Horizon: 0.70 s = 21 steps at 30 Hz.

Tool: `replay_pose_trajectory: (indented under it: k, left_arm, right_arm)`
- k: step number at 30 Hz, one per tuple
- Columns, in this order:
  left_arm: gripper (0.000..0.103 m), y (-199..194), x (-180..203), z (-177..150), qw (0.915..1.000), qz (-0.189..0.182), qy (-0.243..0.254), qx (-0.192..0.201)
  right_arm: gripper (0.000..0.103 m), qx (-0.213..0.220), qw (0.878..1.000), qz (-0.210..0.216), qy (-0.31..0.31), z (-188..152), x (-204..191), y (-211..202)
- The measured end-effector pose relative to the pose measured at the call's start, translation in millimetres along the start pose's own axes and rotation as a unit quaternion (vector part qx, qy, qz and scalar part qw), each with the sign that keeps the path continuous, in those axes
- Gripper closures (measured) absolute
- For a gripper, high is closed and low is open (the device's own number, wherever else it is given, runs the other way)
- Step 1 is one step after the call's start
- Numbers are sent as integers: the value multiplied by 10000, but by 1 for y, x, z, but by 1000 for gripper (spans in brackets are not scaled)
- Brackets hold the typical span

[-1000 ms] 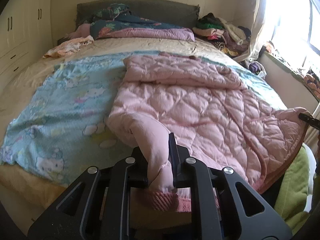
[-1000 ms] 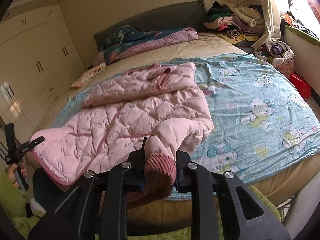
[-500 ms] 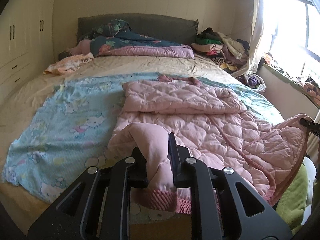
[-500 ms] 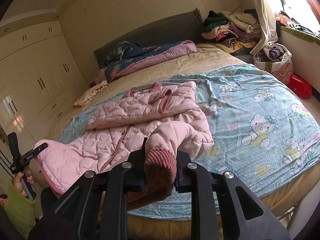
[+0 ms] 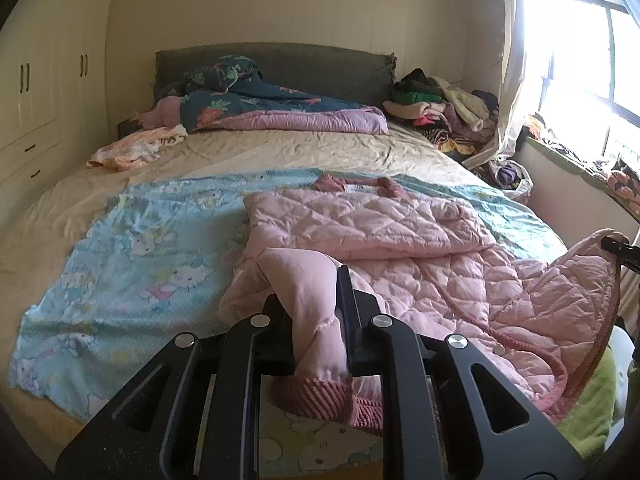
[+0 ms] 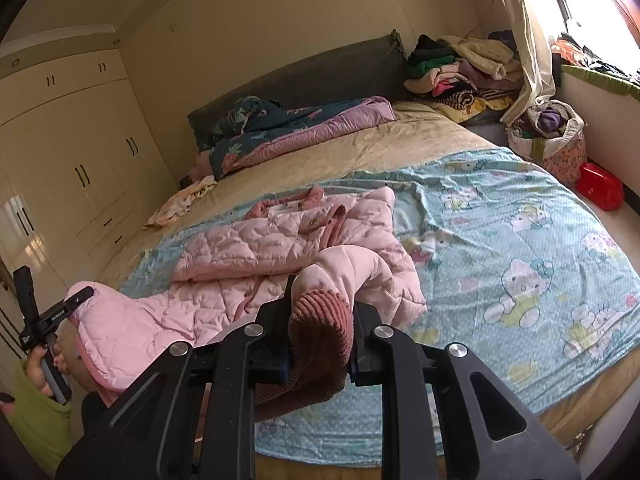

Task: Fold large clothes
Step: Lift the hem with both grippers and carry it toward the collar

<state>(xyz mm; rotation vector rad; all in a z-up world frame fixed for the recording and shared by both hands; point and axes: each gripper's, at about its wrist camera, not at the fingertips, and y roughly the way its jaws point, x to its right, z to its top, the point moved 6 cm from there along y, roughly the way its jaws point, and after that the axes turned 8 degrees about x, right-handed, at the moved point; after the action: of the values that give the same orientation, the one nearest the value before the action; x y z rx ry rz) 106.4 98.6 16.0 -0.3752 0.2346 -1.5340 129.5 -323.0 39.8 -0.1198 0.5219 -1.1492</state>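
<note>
A pink quilted jacket [image 5: 404, 248] lies on the blue cartoon-print sheet [image 5: 132, 264] near the foot of the bed, its upper part folded over. It also shows in the right wrist view [image 6: 260, 248]. My left gripper [image 5: 320, 320] is shut on a lower corner of the jacket, with the ribbed hem [image 5: 320, 396] hanging under the jaws. My right gripper [image 6: 320, 320] is shut on the other lower corner, ribbed hem [image 6: 320, 336] bunched between the jaws. Both corners are lifted off the bed. The left gripper [image 6: 60, 312] is also seen at far left in the right wrist view.
A folded floral duvet [image 5: 280, 112] lies by the grey headboard. A clothes pile [image 5: 440, 104] sits at the far right corner. A small pale garment [image 5: 132, 148] lies on the left. White wardrobes [image 6: 72, 152] line the left wall. A bag [image 6: 548, 136] and red box [image 6: 600, 186] sit by the window.
Both grippers have risen and moved toward the headboard with the jacket corners, so the lower part of the jacket lifts and bunches up over the rest.
</note>
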Motion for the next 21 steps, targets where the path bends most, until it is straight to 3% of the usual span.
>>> replay_pose_trajectory:
  k: [21]
  left_arm:
    - [94, 12, -13, 52, 9983, 80, -315, 474]
  right_arm:
    - [85, 415, 9991, -62, -103, 53, -1, 12]
